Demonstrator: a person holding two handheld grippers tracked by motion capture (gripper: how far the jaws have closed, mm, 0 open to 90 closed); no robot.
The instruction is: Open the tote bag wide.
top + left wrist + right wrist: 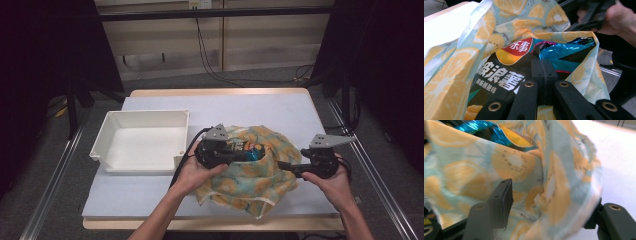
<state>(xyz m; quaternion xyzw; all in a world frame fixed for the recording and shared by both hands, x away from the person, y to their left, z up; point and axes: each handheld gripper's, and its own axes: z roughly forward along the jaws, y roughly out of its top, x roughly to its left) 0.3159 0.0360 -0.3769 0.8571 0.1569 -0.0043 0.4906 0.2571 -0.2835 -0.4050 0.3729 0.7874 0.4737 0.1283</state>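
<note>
The left tool (543,75) is seen from behind, its two black jaws pressed together on the edge of a dark snack bag (506,75). A red logo, white characters and a crumpled blue foil top are shown on the bag. The bag is wrapped in a pale blue cloth bag (454,72) printed with orange slices, whose opening is spread around it. At the upper right, a hand (621,20) is seen, blurred, gripping the other tool (594,12). A strip of the bench (441,27) is visible at the upper left.
</note>
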